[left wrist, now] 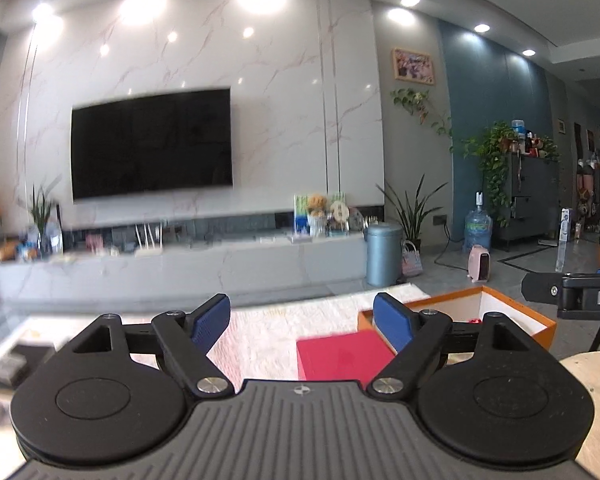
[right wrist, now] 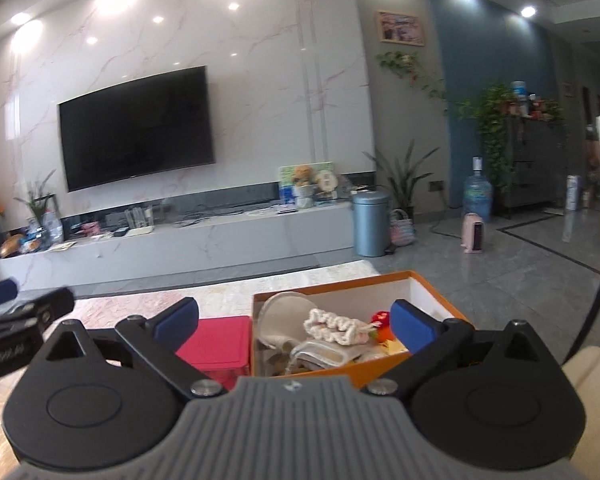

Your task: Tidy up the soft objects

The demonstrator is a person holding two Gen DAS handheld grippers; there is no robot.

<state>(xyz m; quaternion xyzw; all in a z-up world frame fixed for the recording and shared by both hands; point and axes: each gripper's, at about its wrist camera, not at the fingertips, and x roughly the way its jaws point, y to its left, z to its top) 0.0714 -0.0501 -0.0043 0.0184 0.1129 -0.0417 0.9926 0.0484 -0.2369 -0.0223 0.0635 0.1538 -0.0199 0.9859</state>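
Note:
An orange box with white inner walls stands on the pale cloth-covered table. It holds several soft things: a white frilly scrunchie, a beige round pad, a folded cloth and a red and orange toy. A red box sits against its left side. My right gripper is open just before the orange box, holding nothing. My left gripper is also open and empty, over the red box, with the orange box to its right.
Beyond the table are a low white TV cabinet under a wall-mounted TV, a blue bin, a pink heater and a water bottle on the grey tiled floor. A beige cushion lies at the right.

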